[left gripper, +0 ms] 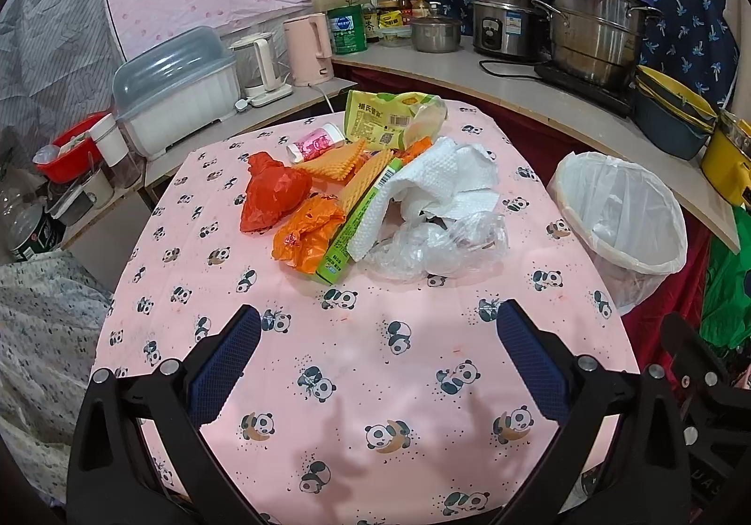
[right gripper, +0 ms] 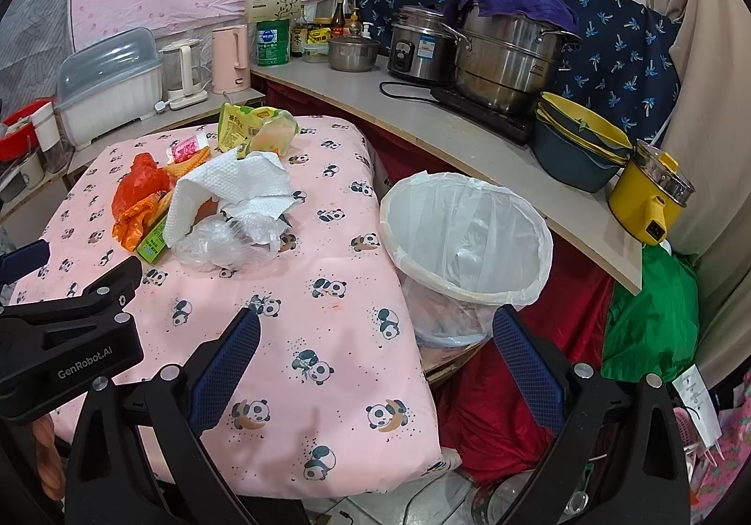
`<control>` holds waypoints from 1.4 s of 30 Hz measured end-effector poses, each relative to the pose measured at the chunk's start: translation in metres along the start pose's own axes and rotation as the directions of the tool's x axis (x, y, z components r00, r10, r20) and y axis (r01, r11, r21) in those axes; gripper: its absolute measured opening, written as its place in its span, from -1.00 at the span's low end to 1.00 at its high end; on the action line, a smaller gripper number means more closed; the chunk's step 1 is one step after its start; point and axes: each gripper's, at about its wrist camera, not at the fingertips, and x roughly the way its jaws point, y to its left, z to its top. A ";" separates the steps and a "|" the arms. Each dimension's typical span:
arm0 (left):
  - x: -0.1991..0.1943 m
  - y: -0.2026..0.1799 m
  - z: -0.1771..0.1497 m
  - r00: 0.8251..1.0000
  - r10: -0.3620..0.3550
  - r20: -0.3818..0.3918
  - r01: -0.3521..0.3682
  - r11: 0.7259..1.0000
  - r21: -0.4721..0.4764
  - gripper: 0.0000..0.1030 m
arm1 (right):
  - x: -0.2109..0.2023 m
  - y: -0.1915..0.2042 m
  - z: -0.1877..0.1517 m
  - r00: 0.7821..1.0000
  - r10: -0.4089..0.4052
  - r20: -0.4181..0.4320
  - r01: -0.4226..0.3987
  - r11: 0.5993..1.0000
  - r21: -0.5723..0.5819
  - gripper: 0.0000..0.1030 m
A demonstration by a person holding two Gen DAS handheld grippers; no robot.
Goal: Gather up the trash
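Note:
A heap of trash lies on the pink panda tablecloth (left gripper: 356, 365): a red plastic bag (left gripper: 272, 191), an orange wrapper (left gripper: 307, 236), a green box (left gripper: 356, 224), crumpled white paper towel (left gripper: 441, 182), clear plastic film (left gripper: 441, 243), a yellow-green snack bag (left gripper: 389, 119) and a small pink-labelled bottle (left gripper: 315, 142). A bin lined with a white bag (right gripper: 464, 238) stands off the table's right edge. My left gripper (left gripper: 378, 332) hovers open over the near table, short of the heap. My right gripper (right gripper: 375, 332) is open above the table's right edge, near the bin.
A curved counter (right gripper: 446, 135) behind carries a rice cooker (right gripper: 420, 50), a large steel pot (right gripper: 511, 60), stacked bowls (right gripper: 579, 144) and a yellow pot (right gripper: 655, 196). A dish box (left gripper: 178, 88) and kettles stand far left. A green bag (right gripper: 652, 318) sits right.

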 end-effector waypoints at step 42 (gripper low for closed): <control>0.039 0.022 0.005 0.998 -0.041 -0.056 0.039 0.998 -0.039 0.86 | 0.032 0.012 0.013 1.000 0.017 -0.014 -0.017 1.000 0.011 0.86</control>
